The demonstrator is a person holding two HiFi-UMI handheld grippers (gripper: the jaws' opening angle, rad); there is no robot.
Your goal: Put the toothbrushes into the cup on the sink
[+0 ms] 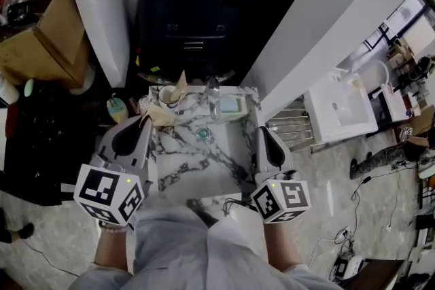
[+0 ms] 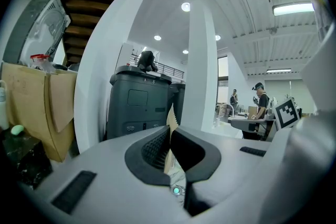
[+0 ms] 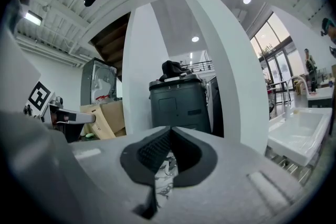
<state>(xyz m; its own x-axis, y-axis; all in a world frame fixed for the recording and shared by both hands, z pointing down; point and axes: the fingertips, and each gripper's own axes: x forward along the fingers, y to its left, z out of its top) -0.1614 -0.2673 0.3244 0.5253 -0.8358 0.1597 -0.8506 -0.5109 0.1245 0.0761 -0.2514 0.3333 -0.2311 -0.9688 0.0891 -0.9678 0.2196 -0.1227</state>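
While the left claw [image 1: 144, 121] pinches what seems a thin tan toothbrush [image 2: 171, 115] beside the cup [image 1: 165, 96] on the sink [image 1: 204, 173], the right claw [image 1: 264, 134] is clenched empty; a skewed entry could topple the cup.

Container: a dark grey container [image 1: 197, 3] stands behind the marble top, between two white pillars [image 1: 319, 17].
Box: a cardboard box [image 1: 51, 37] sits at far left.
Basin: a white basin [image 1: 340, 105] stands off right.
Floor: cables [image 1: 353, 204] trail across it.
Background: a person [image 2: 261, 107] stands far off.
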